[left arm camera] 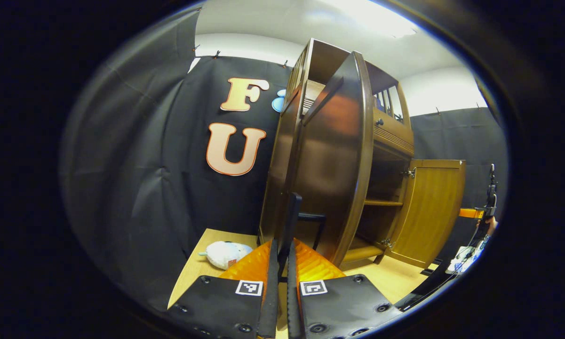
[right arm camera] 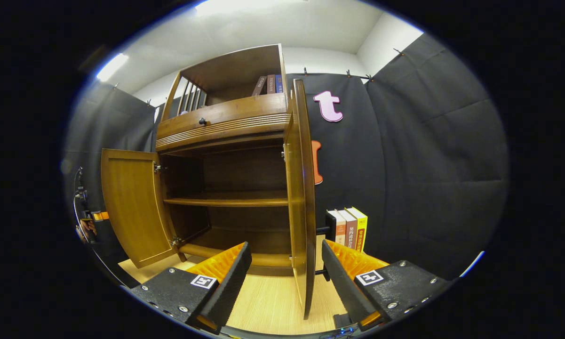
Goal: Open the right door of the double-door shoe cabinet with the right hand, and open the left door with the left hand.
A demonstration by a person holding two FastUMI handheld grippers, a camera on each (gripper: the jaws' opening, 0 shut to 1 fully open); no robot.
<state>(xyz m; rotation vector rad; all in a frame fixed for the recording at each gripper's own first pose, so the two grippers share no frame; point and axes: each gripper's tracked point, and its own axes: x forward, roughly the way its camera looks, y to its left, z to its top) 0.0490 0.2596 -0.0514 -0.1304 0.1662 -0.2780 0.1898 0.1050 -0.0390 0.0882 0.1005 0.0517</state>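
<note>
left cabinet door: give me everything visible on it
The left door is a brown wooden panel with a raised frame, swung wide open on two metal hinges at the cabinet's side. It hangs upright above the pale floor. In the left gripper view, the left gripper is closed on its dark bar handle.

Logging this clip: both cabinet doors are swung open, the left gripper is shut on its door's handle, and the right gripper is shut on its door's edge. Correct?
Not quite. In the right gripper view, the right gripper is open, its fingers apart on either side of the right door. The rest holds.
</note>
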